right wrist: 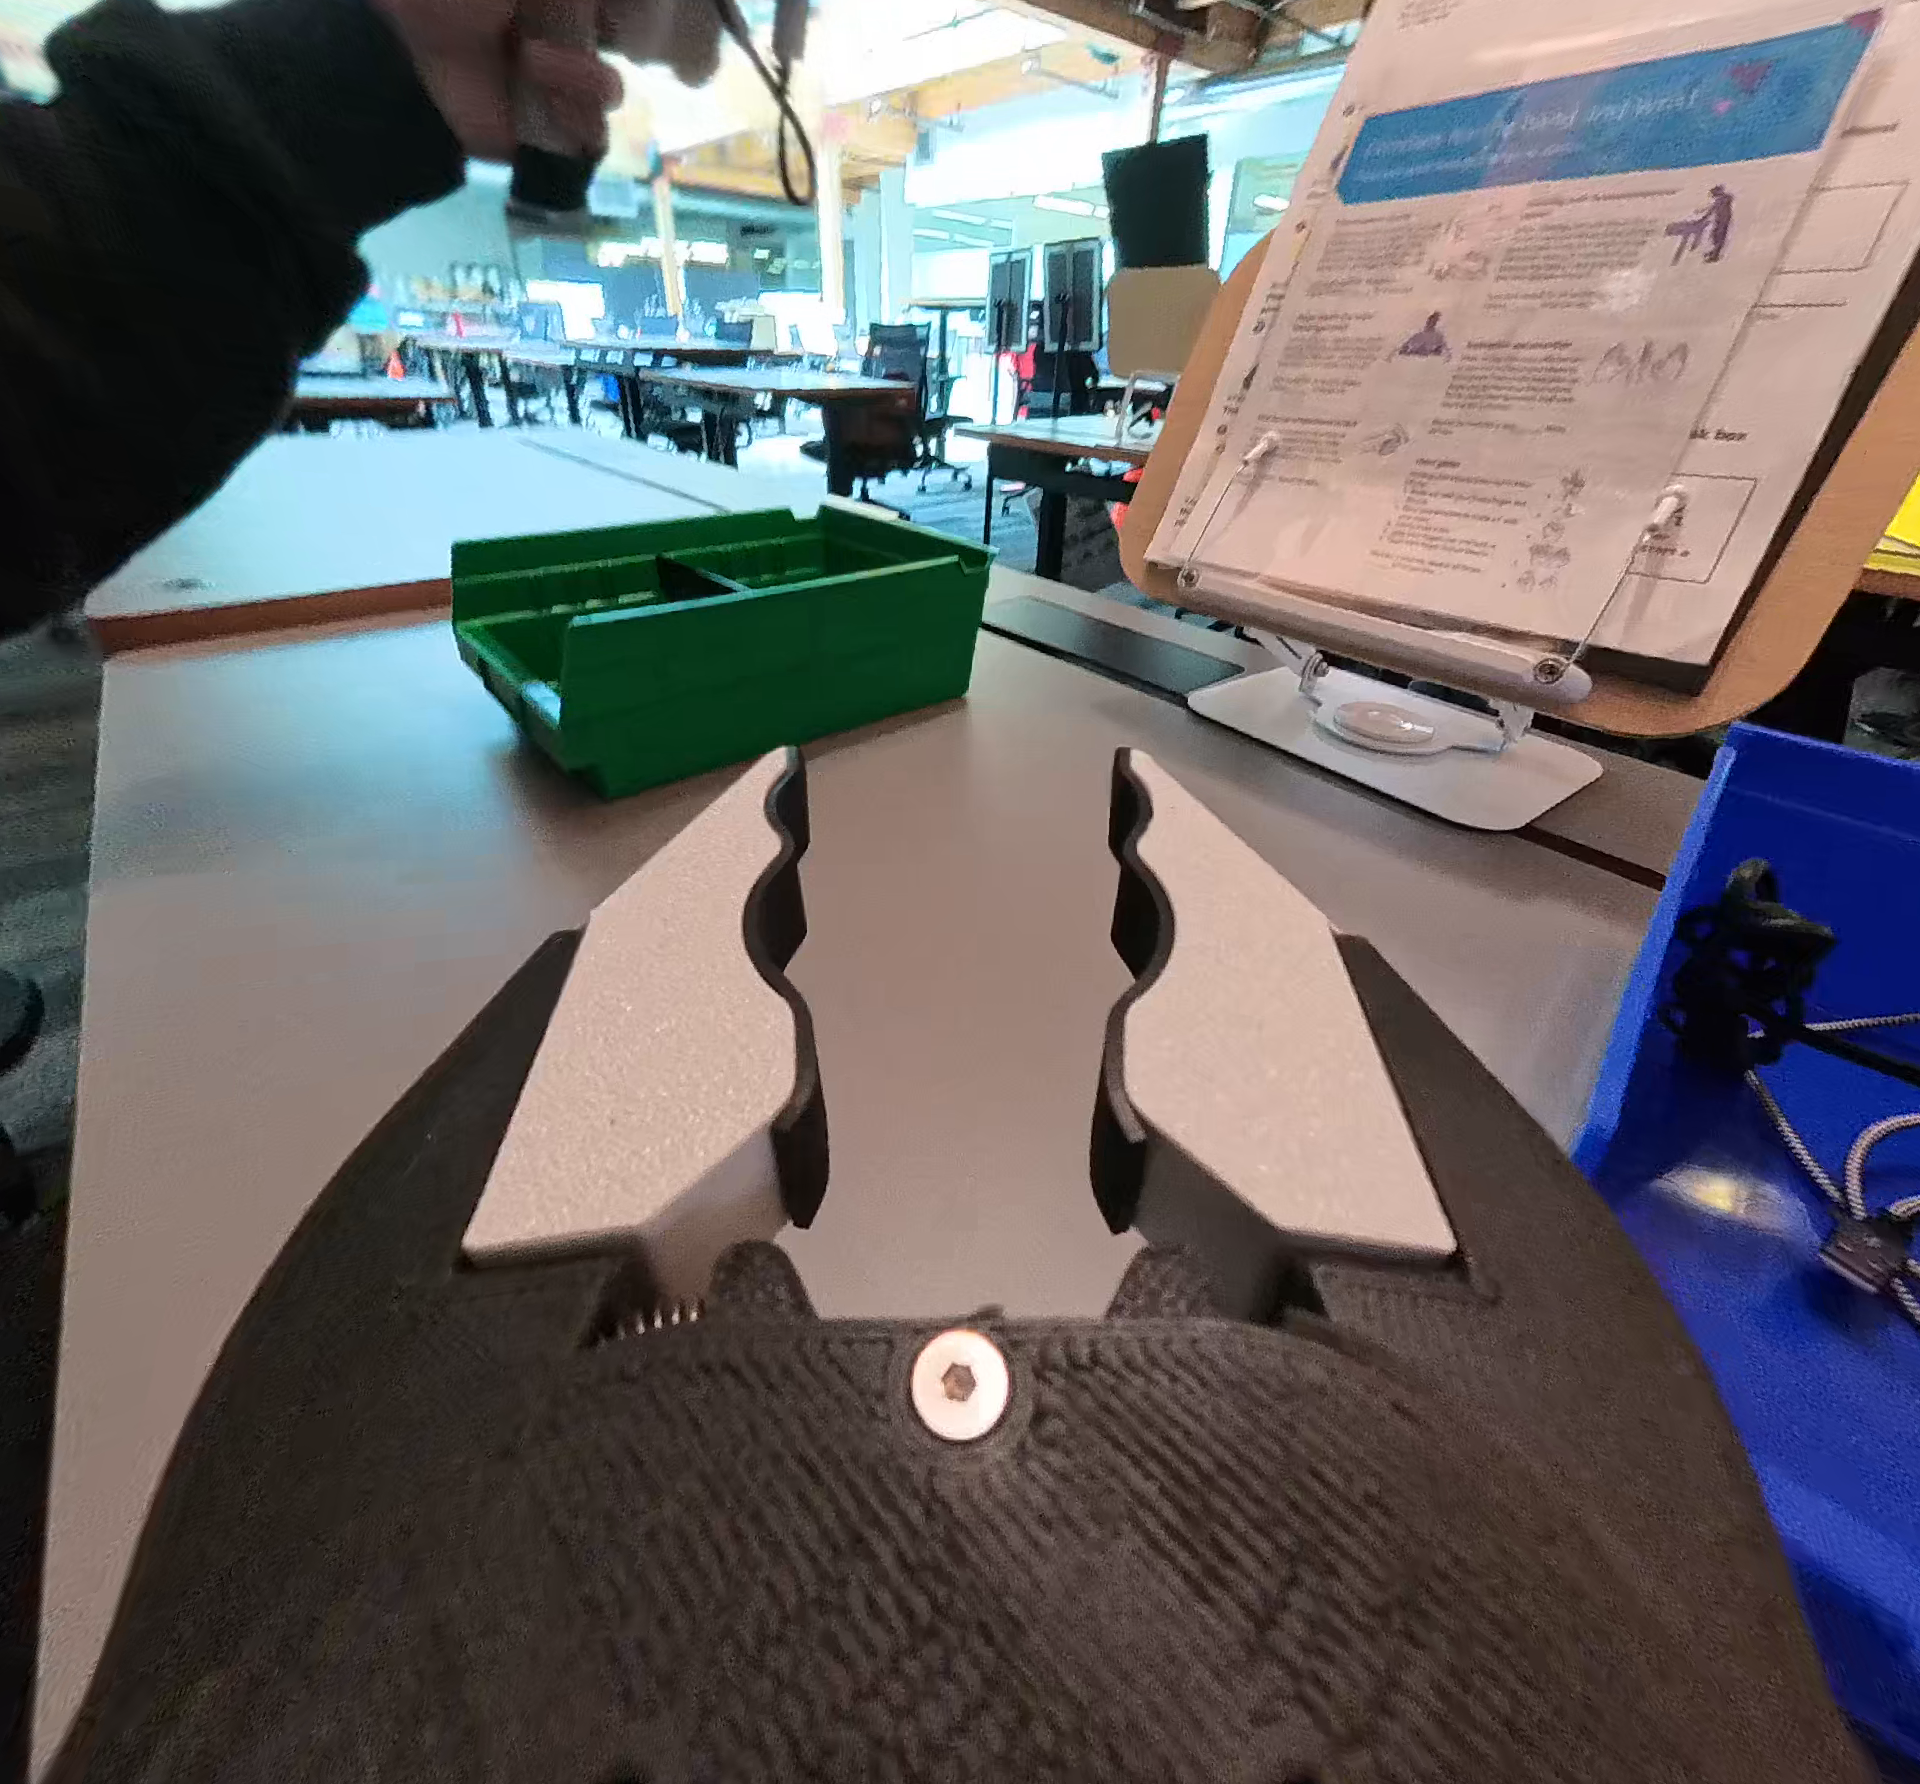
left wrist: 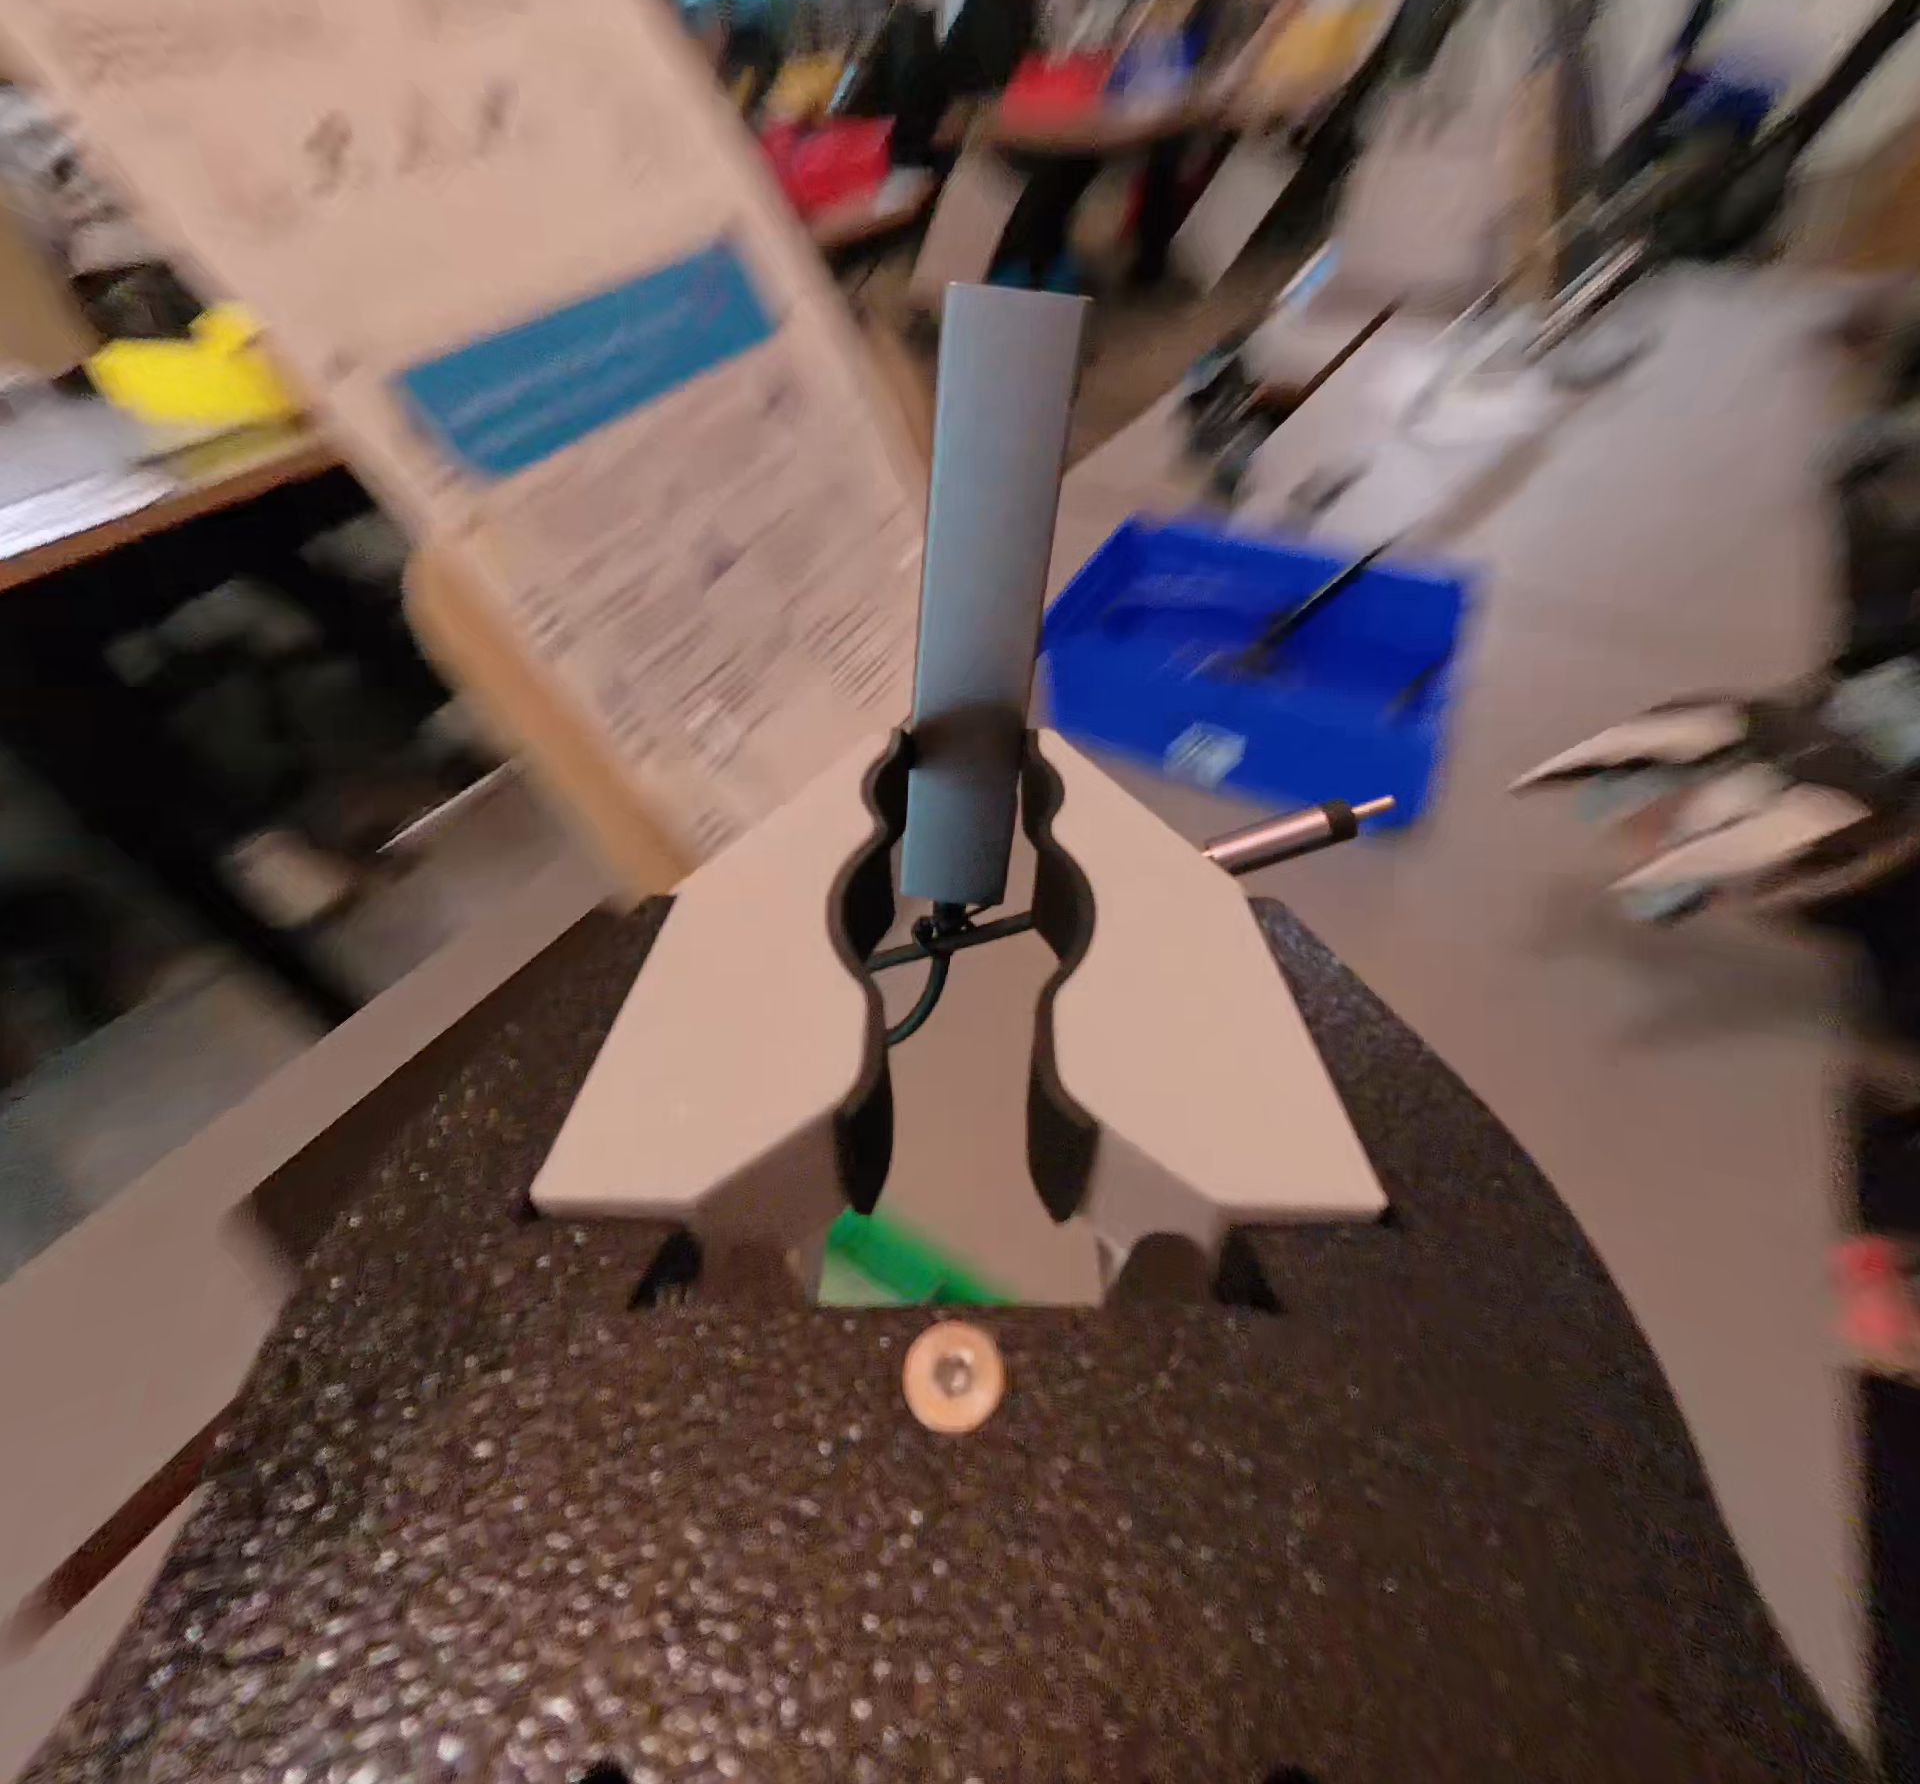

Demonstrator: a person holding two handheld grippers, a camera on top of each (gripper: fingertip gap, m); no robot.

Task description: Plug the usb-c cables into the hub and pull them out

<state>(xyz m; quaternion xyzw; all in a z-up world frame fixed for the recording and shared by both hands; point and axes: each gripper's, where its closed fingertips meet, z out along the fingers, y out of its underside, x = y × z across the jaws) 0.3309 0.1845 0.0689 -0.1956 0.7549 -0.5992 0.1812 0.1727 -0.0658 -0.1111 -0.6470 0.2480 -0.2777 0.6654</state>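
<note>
Grey hub (left wrist: 992,581), a long flat bar, clamped upright at its lower end between the left tongs (left wrist: 961,799), raised off the desk (left wrist: 1195,508). Thin black cord (left wrist: 914,981) hanging from the hub's bottom edge, looping down inside the gap of the tongs. Metal-tipped plug (left wrist: 1299,828) visible just right of the hub, in front of the blue bin (left wrist: 1247,654); link to any cable not discernible. Blue bin behind and right of the hub, resting on the desk; background heavily motion-blurred. Document stand (left wrist: 582,300) with printed sheets left of the hub. Scrap of green bin (left wrist: 894,1261) showing below the hub, through the base of the tongs.

Right tongs (right wrist: 961,778) spread wide, empty, low over the bare desk surface. Green bin (right wrist: 717,633) with dividers ahead of them on the desk. Document stand up right. Blue bin at the right edge, holding braided cables (right wrist: 1849,1152) and a black tangled cord; cables not plugged into the hub. Sleeved hand (right wrist: 540,9) with the other tool at top left, high above the green bin.
</note>
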